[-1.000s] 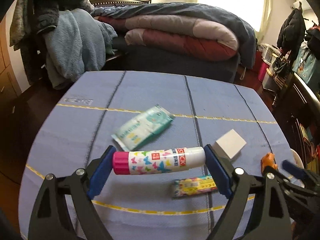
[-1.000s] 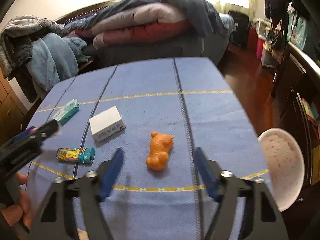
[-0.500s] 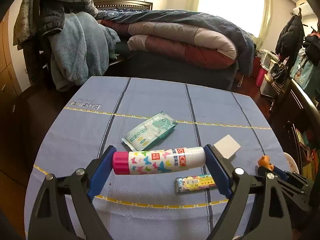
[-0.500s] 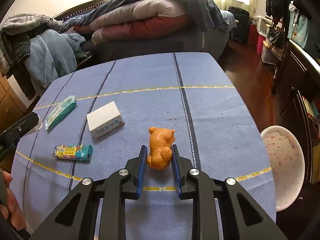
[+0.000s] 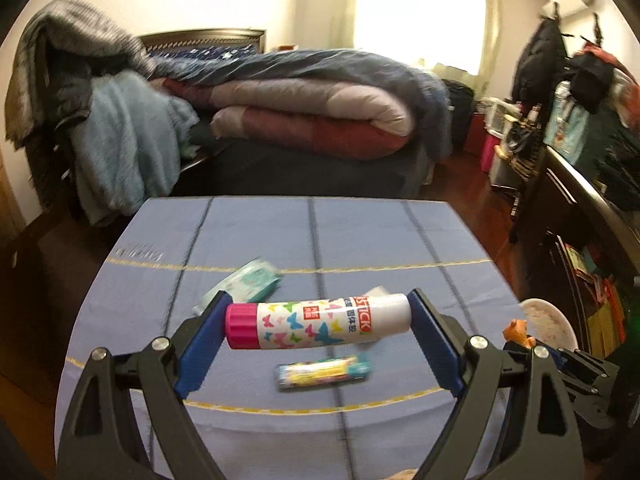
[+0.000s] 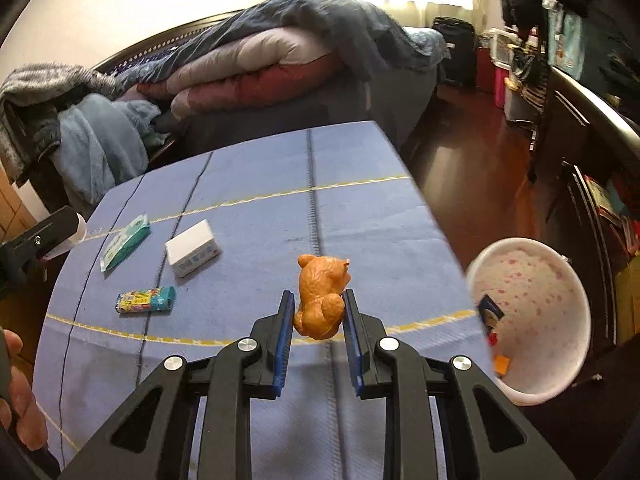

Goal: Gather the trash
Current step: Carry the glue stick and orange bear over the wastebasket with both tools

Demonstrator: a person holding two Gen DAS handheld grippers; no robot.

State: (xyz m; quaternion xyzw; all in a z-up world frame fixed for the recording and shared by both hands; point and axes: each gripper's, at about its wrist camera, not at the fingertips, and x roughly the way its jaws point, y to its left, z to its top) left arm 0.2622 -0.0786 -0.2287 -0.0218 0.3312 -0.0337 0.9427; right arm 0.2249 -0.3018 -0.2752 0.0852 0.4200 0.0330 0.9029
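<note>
Left gripper (image 5: 320, 322): jaws clamped endwise on the glue stick (image 5: 318, 325), cap to one pad, base to the other, so the tube lies crosswise and cannot roll out. It is carried clear above the surface (image 5: 360, 232).

On the surface, left to right in the right wrist view: tissue pack (image 6: 125, 242), candy roll (image 6: 146, 300), white box (image 6: 193, 247). All lie loose and apart, not yet collected.

Right gripper (image 6: 316, 314): jaws grasping the orange bear (image 6: 322, 296) by its flanks, near the surface's right edge. The bin (image 6: 576, 292) stands just off that edge on the floor side, with scraps already inside; judged the destination for both held items.

Against the earlier frames: the right jaws stood wide around the bear lying on the surface and have just been closing on it; the bear now appears lifted and nearer the bin. The left grip is unchanged, though its view now sits higher and shows the bin's rim.
</note>
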